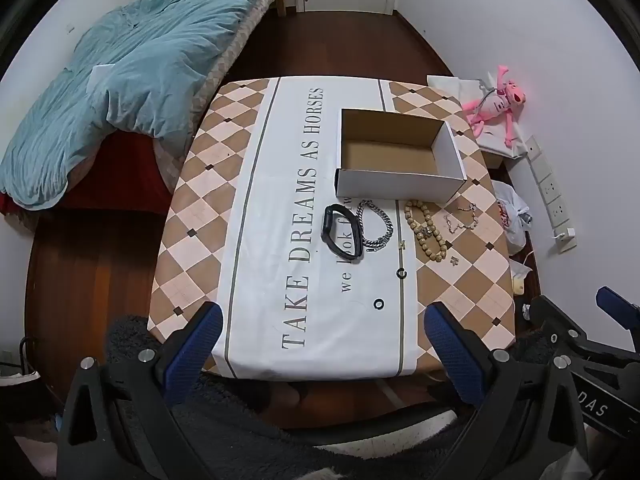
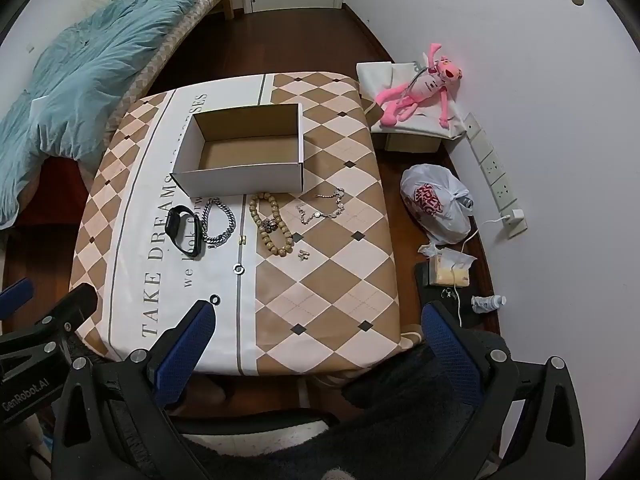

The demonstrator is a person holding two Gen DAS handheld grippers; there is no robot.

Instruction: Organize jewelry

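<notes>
Here the jewelry [image 2: 224,224] lies well beyond each spread, empty hand-held gripper [image 2: 316,328], near the box [image 2: 240,180].

On the table: 1 box [image 2: 240,148], 1 watch [image 2: 182,230], 1 silver chain bracelet [image 2: 219,222], 1 bead bracelet [image 2: 272,224], 1 thin chain [image 2: 326,208], 2 rings [image 2: 239,268], 2 small charms [image 2: 303,255].

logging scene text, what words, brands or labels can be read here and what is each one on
"TAKE DREAMS AS HORSES": tablecloth, large print.
"we" plus a partly covered line under it: same cloth, hidden by the black band.
"GenRobot.AI": body of the left tool.
"DAS": body of the right tool, cut off.
Red logo on the plastic bag: unreadable.
</notes>
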